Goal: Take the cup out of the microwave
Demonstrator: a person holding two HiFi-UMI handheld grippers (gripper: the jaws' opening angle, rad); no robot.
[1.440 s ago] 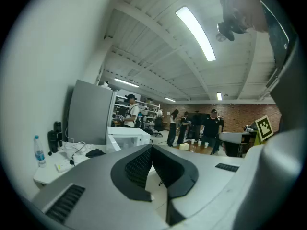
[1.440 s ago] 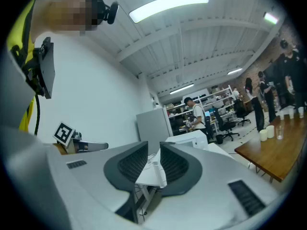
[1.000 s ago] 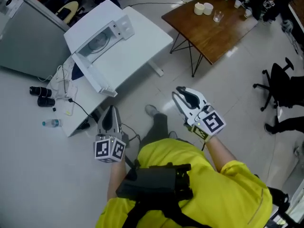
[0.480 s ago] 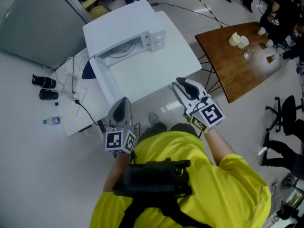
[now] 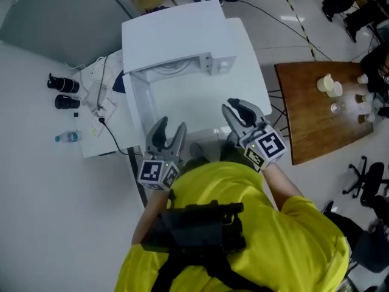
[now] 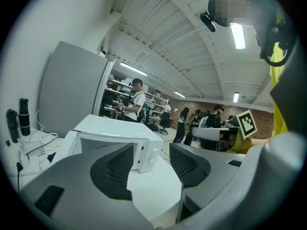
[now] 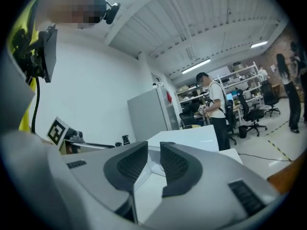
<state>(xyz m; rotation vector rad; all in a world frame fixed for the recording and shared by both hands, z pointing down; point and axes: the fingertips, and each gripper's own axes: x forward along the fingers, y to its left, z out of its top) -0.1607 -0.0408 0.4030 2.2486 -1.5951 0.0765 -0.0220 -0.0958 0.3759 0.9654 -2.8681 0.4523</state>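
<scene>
A white microwave point(image 5: 173, 32) stands at the far end of a white table point(image 5: 200, 102), its door point(image 5: 141, 108) swung open on the left side. The cavity looks dark and no cup shows inside it. My left gripper point(image 5: 168, 132) hovers over the table's near edge, aimed at the microwave point(image 6: 115, 128); its jaws are opening with nothing between them point(image 6: 151, 150). My right gripper point(image 5: 239, 111) is over the near right part of the table, jaws a narrow gap apart and empty point(image 7: 153, 150), with the microwave point(image 7: 192, 138) beyond.
A brown wooden table point(image 5: 304, 120) at the right carries pale cups point(image 5: 328, 84) and a glass. On the floor to the left lie a plastic bottle point(image 5: 67, 137), two black cylinders point(image 5: 64, 93) and cables. A grey cabinet point(image 5: 55, 17) stands behind. People stand in the background.
Both grippers have come up to the white table's near edge, in front of the microwave. The left jaws, shut before, now stand apart. The right jaws look unchanged.
</scene>
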